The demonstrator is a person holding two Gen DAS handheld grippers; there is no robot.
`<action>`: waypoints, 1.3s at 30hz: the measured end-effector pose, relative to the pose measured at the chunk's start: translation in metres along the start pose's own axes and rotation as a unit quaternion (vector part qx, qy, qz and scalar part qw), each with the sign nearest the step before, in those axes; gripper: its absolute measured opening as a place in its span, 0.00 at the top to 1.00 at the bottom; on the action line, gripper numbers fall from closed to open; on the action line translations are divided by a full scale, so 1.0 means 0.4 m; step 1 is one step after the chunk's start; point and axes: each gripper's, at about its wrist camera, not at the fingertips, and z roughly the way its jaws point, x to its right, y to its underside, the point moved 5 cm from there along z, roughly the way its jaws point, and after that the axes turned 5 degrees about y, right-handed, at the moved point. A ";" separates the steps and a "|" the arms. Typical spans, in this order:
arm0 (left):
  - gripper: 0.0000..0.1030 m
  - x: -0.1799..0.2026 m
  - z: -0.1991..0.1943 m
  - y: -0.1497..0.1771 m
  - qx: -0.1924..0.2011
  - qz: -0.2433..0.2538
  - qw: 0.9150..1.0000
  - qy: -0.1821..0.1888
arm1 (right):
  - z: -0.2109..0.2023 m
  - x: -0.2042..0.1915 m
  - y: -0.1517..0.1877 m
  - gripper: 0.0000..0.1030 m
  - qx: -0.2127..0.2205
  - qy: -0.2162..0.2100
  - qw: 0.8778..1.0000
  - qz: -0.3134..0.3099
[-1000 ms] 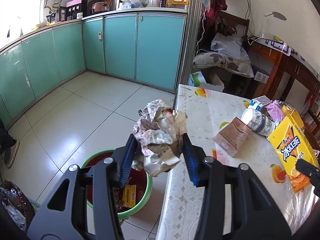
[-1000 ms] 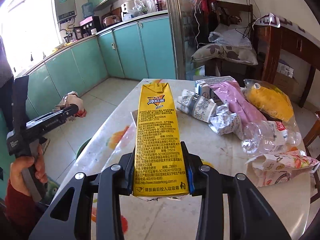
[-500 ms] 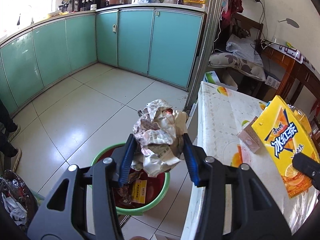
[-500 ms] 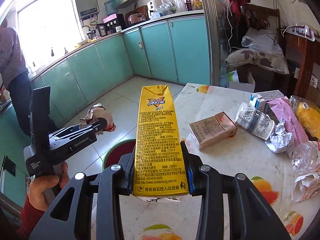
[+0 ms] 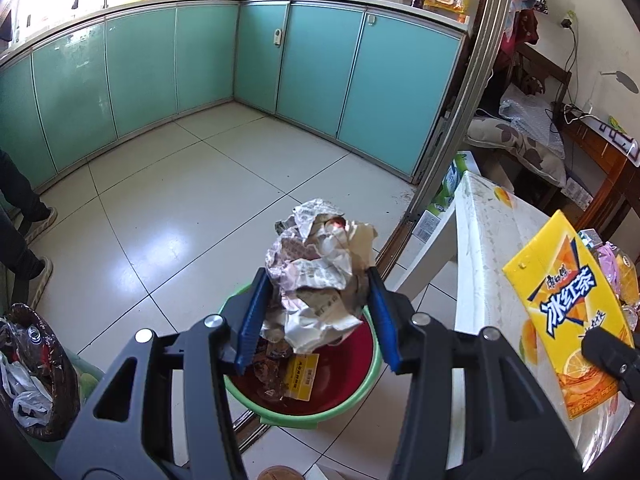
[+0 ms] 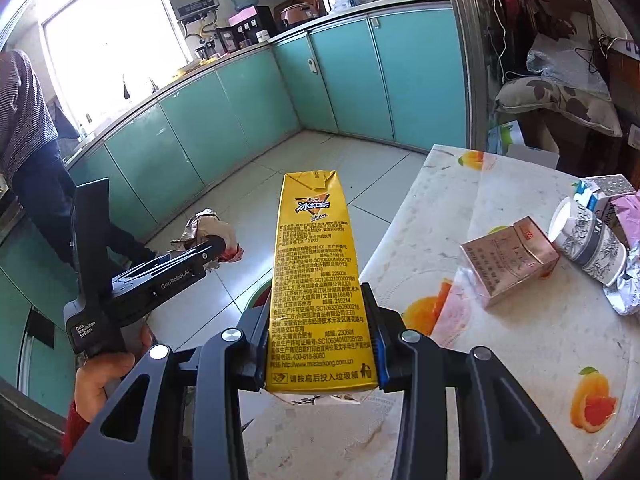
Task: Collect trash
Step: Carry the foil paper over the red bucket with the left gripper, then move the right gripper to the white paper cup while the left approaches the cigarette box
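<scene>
The left tongs are clenched on a crumpled wrapper, held above a green bin with a red lining on the tiled floor, at six o'clock in the left view. The right tongs grip a yellow tea carton over the desk edge, the bin at nine o'clock from it.
</scene>
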 end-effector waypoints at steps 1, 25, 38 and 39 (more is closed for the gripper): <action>0.55 -0.008 0.010 0.003 -0.005 -0.003 1.000 -0.003 | 0.009 -0.005 0.001 0.65 -0.005 -0.003 1.000 0.000; 0.51 -0.112 0.155 0.021 -0.057 -0.042 0.997 -0.039 | 0.282 -0.064 -0.040 0.65 -0.085 -0.026 0.996 -0.021; 0.17 -0.082 0.132 0.008 -0.046 -0.039 0.998 -0.030 | 0.157 0.018 -0.030 0.41 -0.035 0.005 0.999 0.015; 0.17 -0.067 0.129 0.008 -0.045 -0.031 0.998 -0.027 | 0.130 0.038 -0.022 0.40 -0.030 0.006 0.999 0.024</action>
